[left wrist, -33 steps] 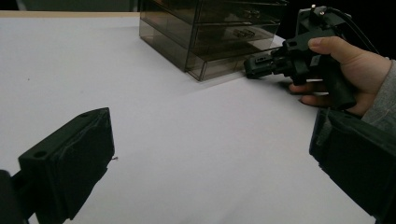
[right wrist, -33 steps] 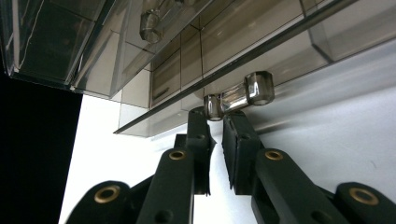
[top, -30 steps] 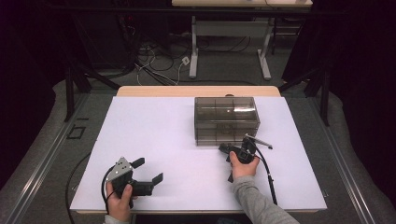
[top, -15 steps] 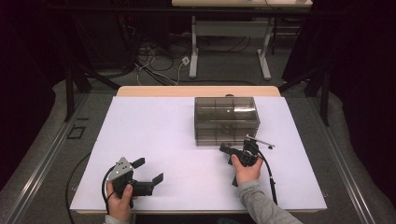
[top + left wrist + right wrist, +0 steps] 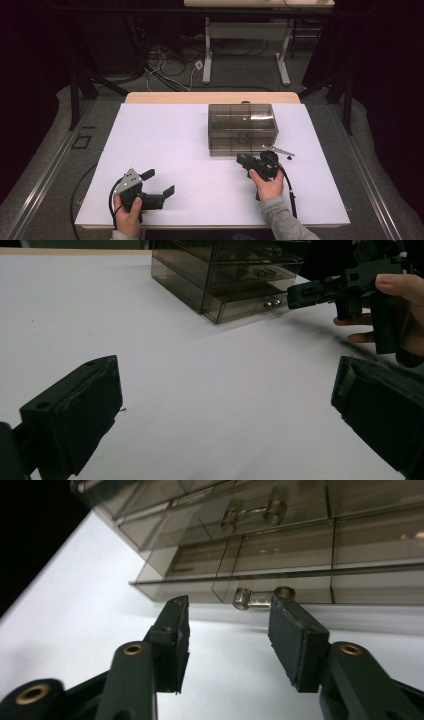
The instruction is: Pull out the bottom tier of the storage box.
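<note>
**Right tongs part in front of the bottom drawer handle**

Since the earlier frame the right tongs (image 5: 246, 161) have drawn back a little from the drawer box (image 5: 243, 129) toward the person, and their jaws have just been opening; nothing sits between them.

Largest first: the white desk (image 5: 165, 145) carries one smoky see-through plastic drawer box, right of centre and toward the far edge. It looks light and hard, probably slick-walled, so a tug on a drawer could slide the whole box along the desk unless it is steadied. Its bottom drawer (image 5: 280, 587) seems to stand slightly proud of the ones above. The place to take hold is that drawer's small clear bar handle (image 5: 260, 598), just beyond the jaw tips, one post close by the right-hand jaw; it is thin and likely brittle, so a gentle pinch across the bar suits it.

The left tongs (image 5: 159, 183) rest released near the front left of the desk, well apart from the box.
</note>
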The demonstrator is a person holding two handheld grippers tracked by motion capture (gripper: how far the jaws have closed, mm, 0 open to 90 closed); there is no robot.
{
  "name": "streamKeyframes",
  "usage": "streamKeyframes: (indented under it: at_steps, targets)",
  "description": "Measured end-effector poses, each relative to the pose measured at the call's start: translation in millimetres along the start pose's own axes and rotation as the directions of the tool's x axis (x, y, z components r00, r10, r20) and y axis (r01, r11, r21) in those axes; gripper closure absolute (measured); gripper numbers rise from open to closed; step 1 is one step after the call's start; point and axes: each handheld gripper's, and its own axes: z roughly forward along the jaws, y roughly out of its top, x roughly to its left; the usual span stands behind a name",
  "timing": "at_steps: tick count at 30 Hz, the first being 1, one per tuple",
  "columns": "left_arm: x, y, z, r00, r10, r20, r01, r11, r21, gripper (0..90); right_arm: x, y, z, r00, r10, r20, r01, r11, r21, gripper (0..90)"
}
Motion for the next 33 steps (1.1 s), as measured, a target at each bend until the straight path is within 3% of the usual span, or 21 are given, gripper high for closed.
streamKeyframes:
  at_steps: [3, 11, 16, 20, 27, 29, 32, 33]
  targets:
    - [0.3, 0.2, 0.0, 0.9999, 0.013, -0.004, -0.013, 0.9999, 0.010, 0.4, 2.4, 2.6, -1.4, 0.9968, -0.080, -0.002, 0.080, 0.996, 0.028, 42.3]
    - [0.6, -0.1, 0.1, 1.0000, -0.002, -0.001, 0.002, 1.0000, 0.002, 0.4, 8.3, 16.5, -12.8, 0.9891, -0.147, 0.001, 0.147, 0.989, 0.024, 38.8]
    - [2.0, -0.1, 0.2, 1.0000, 0.006, -0.002, -0.006, 0.9999, 0.009, 0.4, 7.8, 22.8, -14.8, 0.9653, -0.252, 0.070, 0.249, 0.967, 0.050, 32.3]
    - [2.4, -0.1, 1.6, 1.0000, -0.006, 0.003, 0.006, 1.0000, 0.003, 0.4, 5.0, 29.0, -17.6, 0.9665, -0.252, 0.050, 0.248, 0.966, 0.074, 29.6]
    - [1.5, 0.5, 2.7, 0.9999, 0.017, -0.004, -0.017, 0.9997, 0.019, 0.4, -0.7, 33.7, -20.5, 0.9591, -0.280, 0.043, 0.274, 0.956, 0.108, 19.1]
    - [0.5, 1.0, 2.7, 0.9997, 0.023, -0.009, -0.022, 0.9993, 0.029, 0.3, -0.2, 34.7, -21.5, 0.9543, -0.295, 0.047, 0.289, 0.951, 0.114, 16.1]
    - [-1.0, 2.2, 3.7, 0.9993, 0.036, -0.011, -0.036, 0.9990, 0.026, 0.4, -0.2, 34.9, -24.8, 0.9360, -0.343, 0.080, 0.333, 0.936, 0.112, 15.2]
    - [-1.3, 2.7, 4.0, 0.9991, 0.041, -0.012, -0.041, 0.9989, 0.024, 0.3, 0.2, 35.0, -26.3, 0.9357, -0.343, 0.080, 0.334, 0.936, 0.111, 15.1]
